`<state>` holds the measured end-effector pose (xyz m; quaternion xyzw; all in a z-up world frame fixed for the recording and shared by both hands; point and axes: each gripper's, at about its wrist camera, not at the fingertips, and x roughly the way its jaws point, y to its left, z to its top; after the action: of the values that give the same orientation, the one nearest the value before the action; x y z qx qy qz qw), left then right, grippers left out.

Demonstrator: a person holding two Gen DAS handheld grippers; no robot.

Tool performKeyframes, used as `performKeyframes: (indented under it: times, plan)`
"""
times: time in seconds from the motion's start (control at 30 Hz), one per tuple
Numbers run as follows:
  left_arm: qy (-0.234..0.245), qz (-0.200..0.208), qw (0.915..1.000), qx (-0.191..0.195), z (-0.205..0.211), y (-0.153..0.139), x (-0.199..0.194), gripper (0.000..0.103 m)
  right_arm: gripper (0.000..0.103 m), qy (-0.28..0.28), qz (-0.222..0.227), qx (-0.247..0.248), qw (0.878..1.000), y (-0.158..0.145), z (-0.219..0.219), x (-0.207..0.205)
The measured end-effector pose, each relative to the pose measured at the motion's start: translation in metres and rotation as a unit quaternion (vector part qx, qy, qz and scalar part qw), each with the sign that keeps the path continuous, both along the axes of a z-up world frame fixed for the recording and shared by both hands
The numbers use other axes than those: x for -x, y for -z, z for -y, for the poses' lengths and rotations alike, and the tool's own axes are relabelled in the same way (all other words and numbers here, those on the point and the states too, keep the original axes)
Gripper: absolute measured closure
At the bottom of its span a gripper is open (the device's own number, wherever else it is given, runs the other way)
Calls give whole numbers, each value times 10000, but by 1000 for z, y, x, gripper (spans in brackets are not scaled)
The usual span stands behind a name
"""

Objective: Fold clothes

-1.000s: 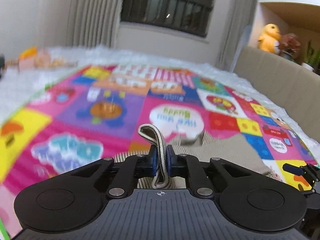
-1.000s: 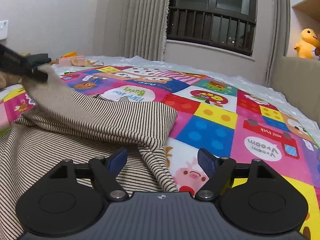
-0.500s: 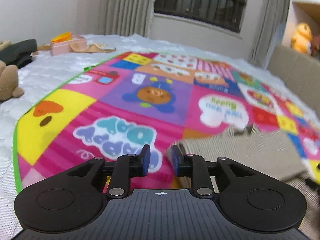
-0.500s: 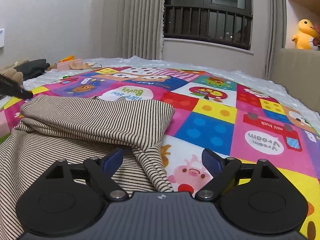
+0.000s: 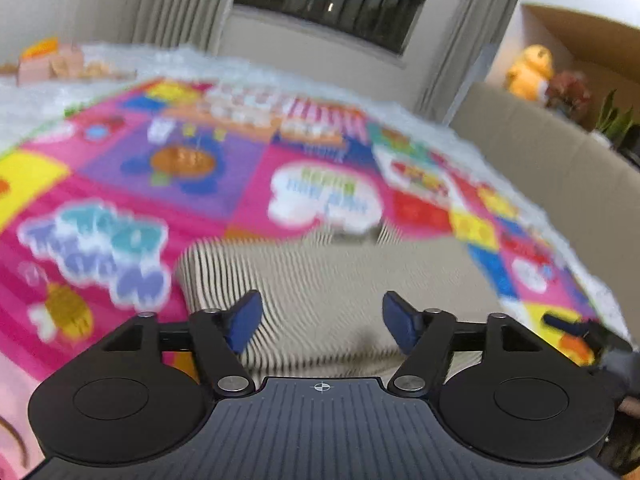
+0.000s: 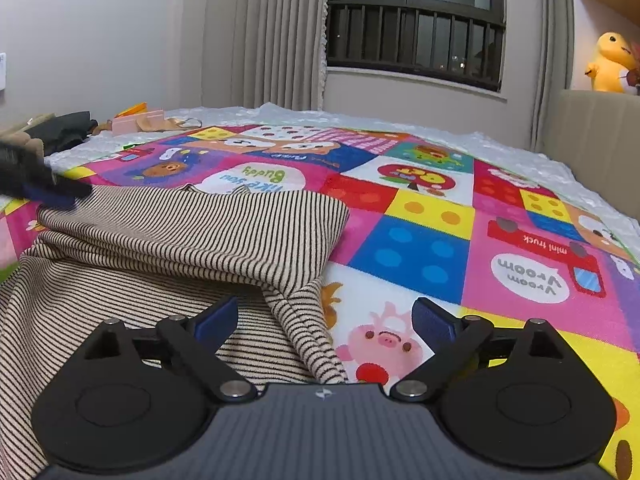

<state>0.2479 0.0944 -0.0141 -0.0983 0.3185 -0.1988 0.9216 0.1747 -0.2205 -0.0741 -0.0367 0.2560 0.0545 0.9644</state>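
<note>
left tool point(image 5: 322, 318) spread wide with nothing between its blue pads point(image 5: 244, 320), hanging just above the striped shirt point(image 5: 320, 280). view badly blurred there. right tool point(image 6: 324, 320) likewise parted and empty, low over the striped shirt point(image 6: 160, 236), with a loose striped flap point(image 6: 304, 332) trailing toward the camera between the 2 fingers, contact with either pad not discernible. shirt lying on the colourful play mat point(image 6: 432, 248), beige with thin dark stripes, 1 layer folded over a wider layer beneath, folded edge ending near the middle of the right view. left tool point(image 6: 36, 184) showing as a dark blur at the far left corner of the folded layer in the right view. mat spread over a white quilted bed cover point(image 6: 512, 148). beyond the shirt, a pink box point(image 6: 138, 124) and dark bundle point(image 6: 68, 130) at the far left of the bed, beige headboard point(image 6: 596, 136) on the right. farther back, curtain point(image 6: 268, 32), barred window point(image 6: 416, 28), orange plush toy point(image 6: 610, 62) on a ledge.
</note>
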Motion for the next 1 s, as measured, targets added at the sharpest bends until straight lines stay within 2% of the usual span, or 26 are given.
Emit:
performKeyframes:
  times: [0.1, 0.3, 0.37, 0.53, 0.6, 0.63, 0.67, 0.7, 0.8, 0.9, 1.0]
  plan:
    - [44, 25, 10000, 25, 0, 9, 0, 30, 9, -49, -62, -96, 9999, 0, 2, -1]
    - [131, 75, 9999, 75, -1, 28, 1, 21, 9, -60, -264, -218, 9994, -7, 5, -10]
    - [160, 92, 9998, 92, -1, 35, 1, 17, 9, -200, -267, -214, 9992, -19, 2, -17]
    - [205, 157, 9995, 200, -3, 43, 2, 13, 9, -533, 55, -194, 9984, -55, -20, -44]
    - [211, 238, 9994, 151, -1, 44, 4, 13, 24, -654, 56, -441, 9969, -60, -30, -61]
    - [213, 277, 9993, 121, -1, 44, 6, 13, 39, -692, -41, -604, 9958, -57, -34, -70]
    - [215, 289, 9993, 109, -1, 44, 6, 13, 42, -686, -189, -713, 9949, -52, -37, -80]
    - [218, 301, 9993, 97, 0, 45, 6, 13, 42, -628, -341, -700, 9950, -43, -41, -89]
    - [232, 312, 9992, 100, -1, 45, 6, 13, 46, -395, -785, -200, 9959, -6, -45, -107]
    - [247, 322, 9991, 95, -1, 46, 7, 13, 46, -382, -610, -260, 9971, -2, -40, -99]
    - [245, 330, 9991, 79, 0, 45, 8, 12, 46, -408, -570, -110, 9975, -5, -44, -93]
